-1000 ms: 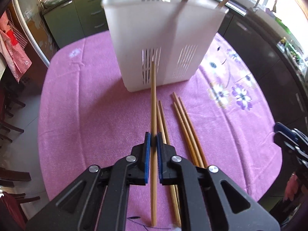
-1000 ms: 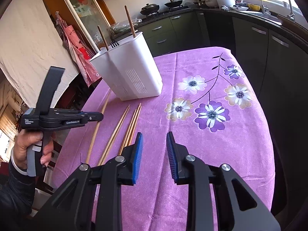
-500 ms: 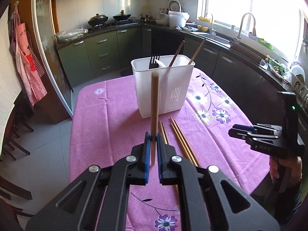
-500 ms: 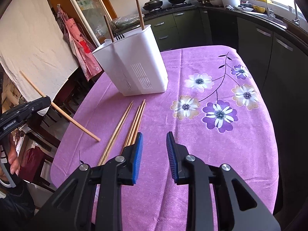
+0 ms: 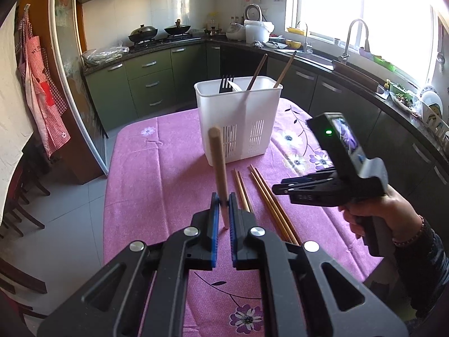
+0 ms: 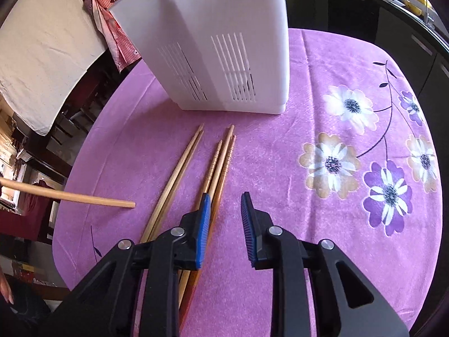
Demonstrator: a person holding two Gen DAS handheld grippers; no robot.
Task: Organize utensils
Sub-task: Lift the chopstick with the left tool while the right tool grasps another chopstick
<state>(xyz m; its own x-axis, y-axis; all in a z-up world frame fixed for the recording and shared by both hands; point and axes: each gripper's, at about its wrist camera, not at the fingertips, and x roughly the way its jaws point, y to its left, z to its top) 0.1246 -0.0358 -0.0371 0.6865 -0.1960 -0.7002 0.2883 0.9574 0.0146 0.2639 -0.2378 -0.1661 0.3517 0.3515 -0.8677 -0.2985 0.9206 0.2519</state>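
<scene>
Chopsticks [image 6: 216, 168] lie on the worktop [image 6: 280, 154] under the right fingers [image 6: 224, 224], which have just been narrowing, nothing between them; left fingers [image 5: 221, 210] clamp one chopstick [image 5: 219, 163] upright.

No lettering can be made out (the raised marking on the right tongs [image 5: 306, 197] is too blurred).

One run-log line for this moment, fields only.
left gripper: shut on chopstick | right gripper: open, closing, nothing between jaws, above loose chopsticks | holder: upright on tablecloth
</scene>
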